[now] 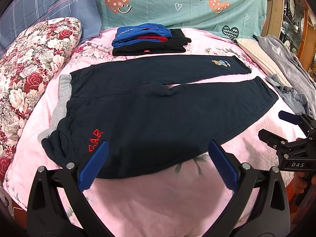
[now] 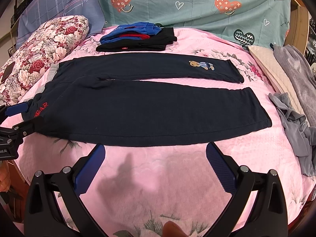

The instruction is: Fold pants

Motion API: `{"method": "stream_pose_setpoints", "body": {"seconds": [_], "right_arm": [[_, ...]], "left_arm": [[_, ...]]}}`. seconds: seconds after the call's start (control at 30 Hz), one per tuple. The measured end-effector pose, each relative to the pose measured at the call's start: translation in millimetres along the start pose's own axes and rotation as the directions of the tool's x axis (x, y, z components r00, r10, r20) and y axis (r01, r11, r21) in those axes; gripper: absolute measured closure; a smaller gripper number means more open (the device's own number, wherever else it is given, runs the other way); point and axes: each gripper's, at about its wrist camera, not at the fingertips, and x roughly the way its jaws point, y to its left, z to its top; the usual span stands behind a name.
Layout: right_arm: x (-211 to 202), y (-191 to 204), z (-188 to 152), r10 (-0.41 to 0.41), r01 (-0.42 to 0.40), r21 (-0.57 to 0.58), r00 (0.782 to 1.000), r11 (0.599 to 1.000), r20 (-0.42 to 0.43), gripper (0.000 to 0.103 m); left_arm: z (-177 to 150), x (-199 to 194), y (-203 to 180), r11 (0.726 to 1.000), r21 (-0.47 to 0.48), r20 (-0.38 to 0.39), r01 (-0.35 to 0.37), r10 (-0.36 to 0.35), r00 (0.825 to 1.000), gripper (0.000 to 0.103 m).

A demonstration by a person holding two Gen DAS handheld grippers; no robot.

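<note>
Dark navy pants (image 1: 150, 110) lie flat on the pink bedspread (image 1: 158, 197), grey waistband to the left, both legs spread to the right, with red lettering at the near hip and a bear patch on the far leg (image 2: 201, 65). My left gripper (image 1: 158, 152) is open over the near edge of the pants by the waist. My right gripper (image 2: 155, 154) is open just in front of the near leg's (image 2: 150, 114) edge, touching nothing. Each gripper also shows in the other's view: the right (image 1: 276, 126) and the left (image 2: 23, 114).
A stack of folded blue, red and black clothes (image 1: 146, 39) sits at the back. A floral pillow (image 1: 29, 69) lies left. A cream pillow (image 2: 276, 73) and loose grey garments (image 2: 296, 122) lie right. Teal and blue bedding stands behind.
</note>
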Motion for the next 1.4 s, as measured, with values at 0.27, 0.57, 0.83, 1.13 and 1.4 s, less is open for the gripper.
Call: {"method": "stream_pose_setpoints", "body": {"seconds": [0.27,0.57,0.83,1.13,1.4], "right_arm": [[0,0,-1,0.001,-0.001,0.0,1.0,1.0,0.0,0.001],[3,1,-1,-0.001,0.001,-0.002,1.0,1.0,-0.008,0.001],[3,4,9,0.002,-0.002,-0.039,1.0,0.999,0.003,0.001],[10,25,62,0.212,-0.204,-0.195,0.977,0.959,0.024,0.001],[72,66,139,0.345,-0.351,-0.479,0.933,0.804,-0.104,0.001]], "left_arm": [[-1,0,-2,1.0,0.003,0.002,-0.003,0.003,1.0,0.002],[-2,2,-2,1.0,0.002,-0.005,0.002,-0.002,1.0,0.002],[7,11,20,1.0,-0.022,-0.008,0.014,-0.014,1.0,0.002],[49,17,97,0.999,-0.038,0.001,0.016,-0.016,1.0,0.002],[132,65,181,0.993,0.113,-0.057,-0.021,0.027,0.998,0.002]]}}
